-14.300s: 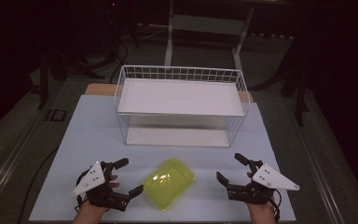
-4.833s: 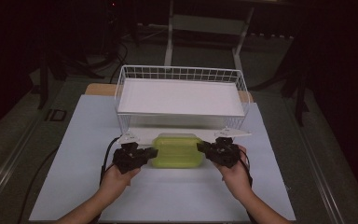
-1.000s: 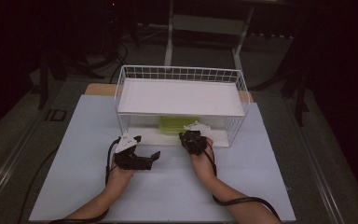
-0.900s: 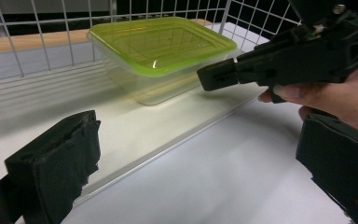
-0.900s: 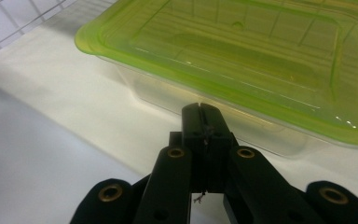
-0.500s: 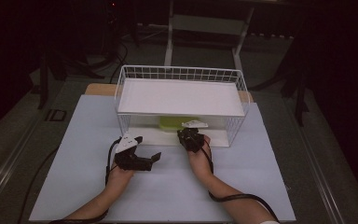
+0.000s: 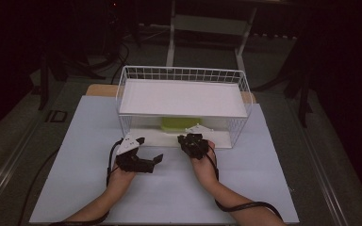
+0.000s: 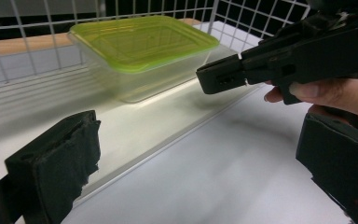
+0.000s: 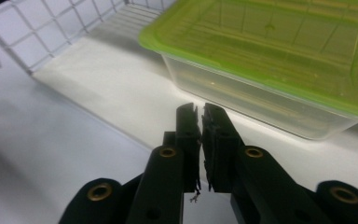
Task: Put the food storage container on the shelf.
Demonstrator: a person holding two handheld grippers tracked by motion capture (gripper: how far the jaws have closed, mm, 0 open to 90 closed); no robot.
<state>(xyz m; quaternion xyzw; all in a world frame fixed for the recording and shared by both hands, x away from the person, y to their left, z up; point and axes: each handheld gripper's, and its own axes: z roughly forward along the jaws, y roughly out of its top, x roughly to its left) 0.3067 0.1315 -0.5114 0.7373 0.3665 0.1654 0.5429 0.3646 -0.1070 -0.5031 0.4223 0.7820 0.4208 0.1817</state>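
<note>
Container (image 8: 144, 56), clear plastic with a green lid (image 9: 279, 46), sits upright on the lower white shelf (image 7: 160, 136) of a white wire rack (image 7: 122, 89), under the rack's upper white shelf (image 7: 184, 96). In the high view it lies toward the back of the lower level, near the middle. The rack stands at the far end of a white table (image 7: 264, 188).

Right gripper (image 9: 199, 114): jaws pressed together with only a thin slit between them, nothing held. Its tips rest over the front edge of the lower shelf, just short of the container's near wall and apart from it. In the high view it sits at the rack's open front.

Left gripper (image 7: 150, 155): jaws spread wide, empty, held over the bare table in front of the rack, to the left of the right gripper and well apart from the container.
</note>
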